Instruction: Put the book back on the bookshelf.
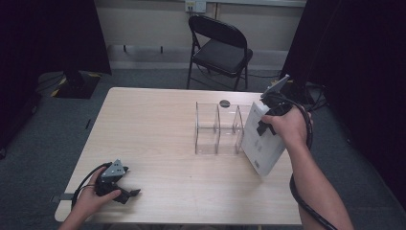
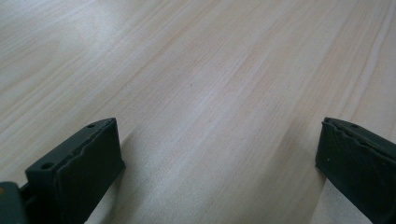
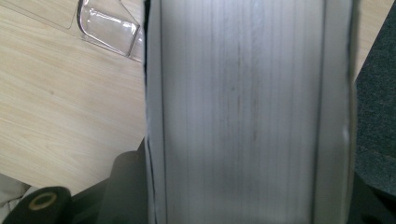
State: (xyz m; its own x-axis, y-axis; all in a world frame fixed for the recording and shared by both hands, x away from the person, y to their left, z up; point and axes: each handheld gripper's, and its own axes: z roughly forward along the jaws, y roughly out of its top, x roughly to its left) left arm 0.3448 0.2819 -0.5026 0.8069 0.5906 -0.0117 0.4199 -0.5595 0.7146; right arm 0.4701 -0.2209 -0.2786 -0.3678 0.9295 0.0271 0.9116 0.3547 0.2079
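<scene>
Clear plastic forms the one rack (image 1: pixel 218 128) standing on the pale wood table (image 1: pixel 158 129), right of centre. It has upright dividers that make about three slots in a row, open at the top; the exact count is hard to tell through the plastic.

One white book (image 1: pixel 262 138) hangs in the right gripper (image 1: pixel 268 125), just beside the rack's right end, very close or touching. The book is tilted, its long axis running from the far top down toward the person, its lower corner at or just above the table. In the right gripper view its page edges (image 3: pixel 243 112) sit between the two black jaws, which clamp it across its thickness, and a corner of the rack (image 3: pixel 109 30) shows at upper left.

The rack lies to the left of the book, so the coming move seems to turn on standing the book upright and lining it up with a slot. The right hand is by far the nearer to the rack.

The left gripper (image 1: pixel 125 190) rests near the table's front left corner, well apart from rack and book. Its jaws stand wide apart over bare wood (image 2: pixel 210 93), holding nothing.

One black folding chair (image 1: pixel 218 50) stands beyond the table.
</scene>
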